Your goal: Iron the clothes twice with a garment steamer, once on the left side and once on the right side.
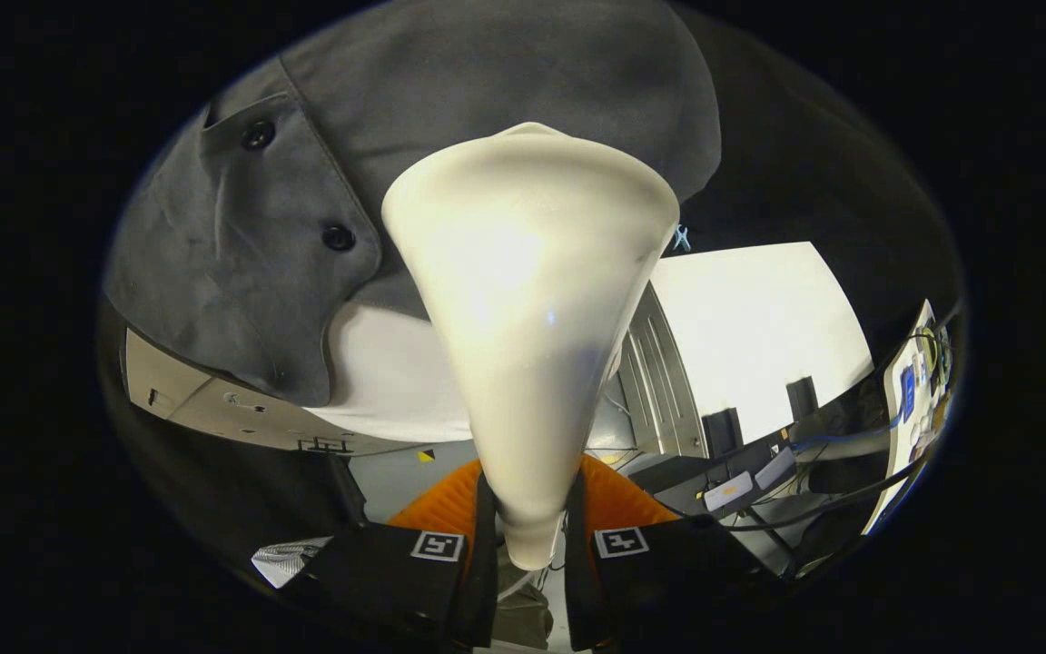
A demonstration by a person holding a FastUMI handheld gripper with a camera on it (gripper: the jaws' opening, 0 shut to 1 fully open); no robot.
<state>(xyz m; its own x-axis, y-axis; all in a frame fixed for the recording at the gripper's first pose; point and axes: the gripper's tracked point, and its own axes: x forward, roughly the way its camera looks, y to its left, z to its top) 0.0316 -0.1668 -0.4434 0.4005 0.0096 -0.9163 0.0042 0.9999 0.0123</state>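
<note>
Gripper (530, 536) fingers clamped on narrow neck of cream garment steamer (532, 300), both pressing its sides. Steamer flares forward, wide head against grey shirt (396, 136) hanging just beyond. Shirt's buttoned placket left of head, white garment (387, 381) below grey hem.

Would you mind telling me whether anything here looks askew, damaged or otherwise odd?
Nothing stands out. The gripper is shut on the cream cone-shaped steamer head, both jaws pressing its narrow neck, with its wide end up against the dark grey buttoned shirt. No tear or stain shows on the cloth.
</note>
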